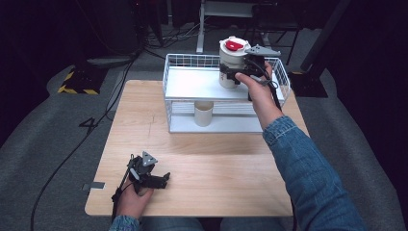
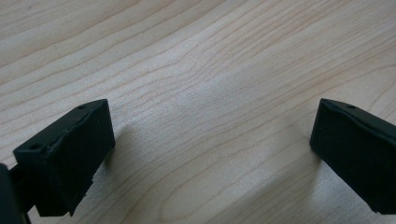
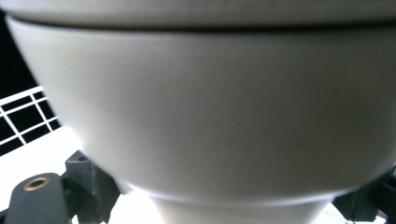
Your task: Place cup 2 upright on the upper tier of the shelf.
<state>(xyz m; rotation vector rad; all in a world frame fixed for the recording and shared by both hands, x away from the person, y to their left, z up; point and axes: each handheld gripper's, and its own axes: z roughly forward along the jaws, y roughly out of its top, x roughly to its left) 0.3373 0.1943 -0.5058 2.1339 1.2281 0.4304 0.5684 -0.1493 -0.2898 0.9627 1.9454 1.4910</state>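
Note:
A tall white cup (image 1: 230,65) with a white lid and a red tab (image 1: 234,45) stands on the top shelf of a white wire rack (image 1: 192,84). My right gripper (image 1: 236,76) reaches in from the right and is shut on the cup's lower part. In the right gripper view the cup's wall (image 3: 210,107) looms close, with the jaws hugging its narrow base on both sides. My left gripper (image 1: 163,181) lies on the wooden table (image 1: 216,159) near the front left, held by a hand. Its jaws (image 2: 212,154) stand wide open over bare wood.
A beige cup (image 1: 203,113) stands on the rack's lower shelf, under the top shelf. The rack has a raised wire rim (image 1: 166,72) around its top. Cables (image 1: 106,101) run over the grey floor to the left of the table.

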